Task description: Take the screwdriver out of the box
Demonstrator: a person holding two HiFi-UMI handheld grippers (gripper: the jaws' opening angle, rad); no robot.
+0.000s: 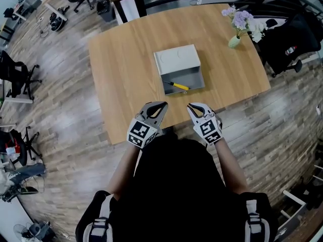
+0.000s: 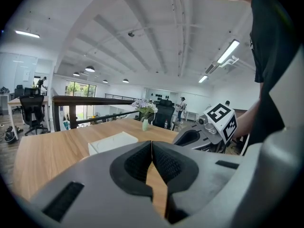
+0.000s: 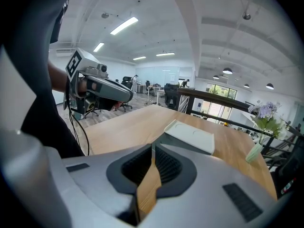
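Crosswise inside the open grey box, the yellow-handled screwdriver lies flat, tip seemingly leftward; short of the box, left gripper and right gripper hover closed, empty.

Smooth, matt wood-grain table; matt, metal-looking box; plastic-looking screwdriver handle.

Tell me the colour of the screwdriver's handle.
Yellow, on the screwdriver lying in the open box; it shows best in the head view.

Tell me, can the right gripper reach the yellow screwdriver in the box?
Probably yes. The box stands open, the screwdriver lies uncovered inside, and only bare table separates it from the right gripper, whose jaws are shut.
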